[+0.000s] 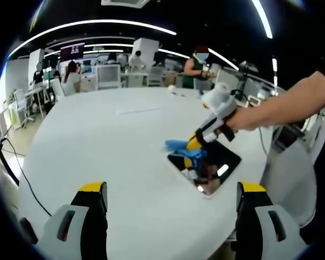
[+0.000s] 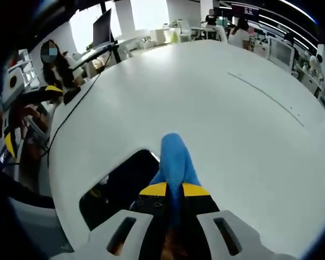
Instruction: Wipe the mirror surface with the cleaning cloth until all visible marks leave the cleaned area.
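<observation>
A dark square mirror (image 1: pixel 216 165) lies flat on the white table (image 1: pixel 108 141), right of centre in the left gripper view. My right gripper (image 1: pixel 197 142) reaches in from the right, held by a hand, and presses a blue cleaning cloth (image 1: pixel 179 144) at the mirror's far left edge. In the right gripper view the jaws stand shut on the blue cloth (image 2: pixel 175 160), my right gripper (image 2: pixel 174 190) hanging over the mirror (image 2: pixel 119 187), whose dark face reflects ceiling lights. My left gripper (image 1: pixel 173 197) hangs open over the bare table, nearer than the mirror, holding nothing.
The white round table (image 2: pixel 233 119) spreads wide around the mirror. A black cable (image 1: pixel 21 173) runs along its left edge. Chairs, desks and several people (image 1: pixel 197 65) sit beyond the far side. A grey chair (image 1: pixel 292 173) stands at the right.
</observation>
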The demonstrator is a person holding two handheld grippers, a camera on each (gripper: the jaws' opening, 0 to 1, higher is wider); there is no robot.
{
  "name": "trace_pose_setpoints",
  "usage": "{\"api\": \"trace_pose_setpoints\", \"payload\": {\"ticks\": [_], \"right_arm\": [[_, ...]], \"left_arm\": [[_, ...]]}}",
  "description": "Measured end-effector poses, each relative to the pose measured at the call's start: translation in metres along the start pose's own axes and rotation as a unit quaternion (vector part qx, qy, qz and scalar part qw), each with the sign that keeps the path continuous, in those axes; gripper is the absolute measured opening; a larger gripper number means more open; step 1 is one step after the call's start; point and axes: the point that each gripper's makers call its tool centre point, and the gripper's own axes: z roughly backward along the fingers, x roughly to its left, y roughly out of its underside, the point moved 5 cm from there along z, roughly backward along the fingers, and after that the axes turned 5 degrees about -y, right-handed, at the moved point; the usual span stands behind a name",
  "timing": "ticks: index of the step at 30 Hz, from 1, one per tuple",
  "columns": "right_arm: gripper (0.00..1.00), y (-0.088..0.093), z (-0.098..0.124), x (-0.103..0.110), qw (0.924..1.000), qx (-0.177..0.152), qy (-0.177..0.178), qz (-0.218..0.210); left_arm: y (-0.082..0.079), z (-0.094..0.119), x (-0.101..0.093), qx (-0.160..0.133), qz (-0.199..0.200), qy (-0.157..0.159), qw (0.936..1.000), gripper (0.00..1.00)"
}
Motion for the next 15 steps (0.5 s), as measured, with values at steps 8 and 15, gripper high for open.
{"api": "trace_pose_setpoints", "payload": {"ticks": [8,15], "right_arm": [[0.03,0.0013,0.0017,0.0032,0.9999,-0.006,0.012,-0.007],[0.03,0.0049,0.0026,0.0049,0.9998,-0.005,0.019,-0.006]], "left_arm": [[-0.0028,0.0009,-0.0022,-0.003,-0.001,-0.001,1.0,1.0],[-0.0028,0.0021,-0.0037,-0.005,-0.001,-0.003,1.0,1.0]]}}
